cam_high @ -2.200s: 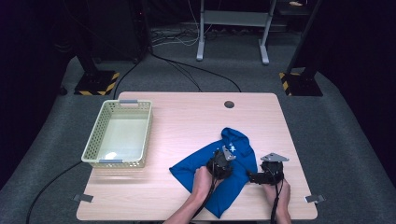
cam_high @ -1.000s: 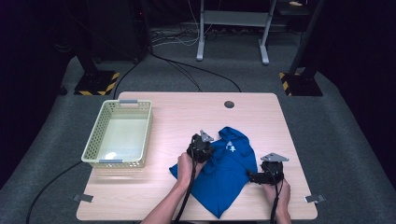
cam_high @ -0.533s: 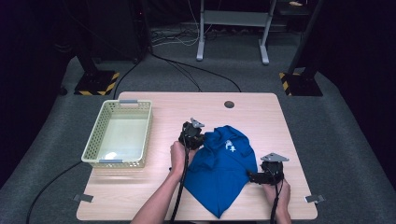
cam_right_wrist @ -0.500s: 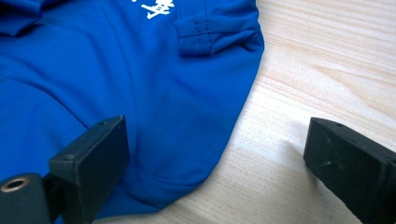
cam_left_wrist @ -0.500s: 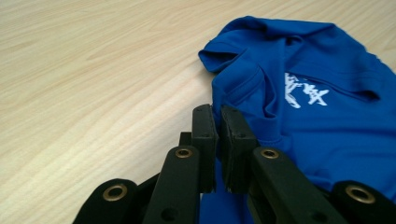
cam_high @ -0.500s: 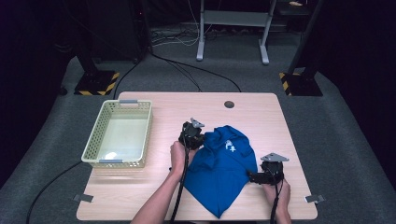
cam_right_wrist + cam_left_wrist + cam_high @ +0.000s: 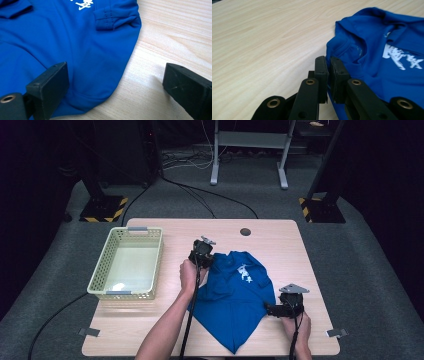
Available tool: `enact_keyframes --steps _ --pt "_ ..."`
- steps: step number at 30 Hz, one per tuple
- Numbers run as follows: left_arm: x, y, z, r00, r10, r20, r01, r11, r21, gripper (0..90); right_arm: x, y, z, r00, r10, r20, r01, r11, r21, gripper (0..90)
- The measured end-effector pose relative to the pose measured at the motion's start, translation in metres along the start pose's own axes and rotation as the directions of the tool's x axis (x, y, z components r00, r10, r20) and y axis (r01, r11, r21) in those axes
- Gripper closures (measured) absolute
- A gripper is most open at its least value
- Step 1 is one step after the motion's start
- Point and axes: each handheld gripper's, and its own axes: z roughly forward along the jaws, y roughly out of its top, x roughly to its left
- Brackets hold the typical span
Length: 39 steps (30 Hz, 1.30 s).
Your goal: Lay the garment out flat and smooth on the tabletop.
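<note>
A blue shirt (image 7: 235, 290) with white print lies spread on the wooden table (image 7: 295, 247). My left gripper (image 7: 203, 254) is at the shirt's far left corner, shut on a fold of the blue shirt (image 7: 372, 47); in the left gripper view the two pads (image 7: 321, 71) pinch the fabric's edge. My right gripper (image 7: 270, 309) rests at the shirt's right edge near the table's front. In the right gripper view its jaws stand wide apart, one over the blue shirt (image 7: 62, 42) and the other over bare wood, with the hem lying between them untouched.
A pale yellow mesh basket (image 7: 100, 276) stands at the table's left side. A round hole (image 7: 245, 231) sits near the far edge. Bare wood (image 7: 262, 37) stretches left of the shirt. Cables trail from both grippers toward the front edge.
My left gripper has carried the shirt's corner away and leftward across the table, and the crumpled shirt has spread out flatter. The right gripper has stayed where it was.
</note>
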Motion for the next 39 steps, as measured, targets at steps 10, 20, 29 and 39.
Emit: enact_keyframes --steps 10,20,29,39 --pt "0.006 0.019 0.014 0.9977 0.03 -0.061 -0.027 0.9987 0.044 84.9 0.0 0.0 0.0 1.0 0.001 0.0 -0.001 1.0 0.0 5.7" --pt "0.016 0.031 0.023 0.9952 0.026 -0.094 -0.021 0.9982 0.055 84.8 0.0 0.0 0.0 1.0 0.0 0.0 0.0 1.0 0.0 5.7" --pt "0.026 0.046 0.033 0.9906 0.033 -0.132 -0.023 0.9968 0.077 84.8 0.0 0.0 0.0 1.0 -0.002 0.0 0.002 1.0 0.0 5.7" --pt "0.034 0.044 0.049 0.9925 0.007 -0.122 0.012 0.9883 0.152 72.2 0.0 0.0 0.0 1.0 -0.001 0.0 0.001 1.0 0.0 5.7"
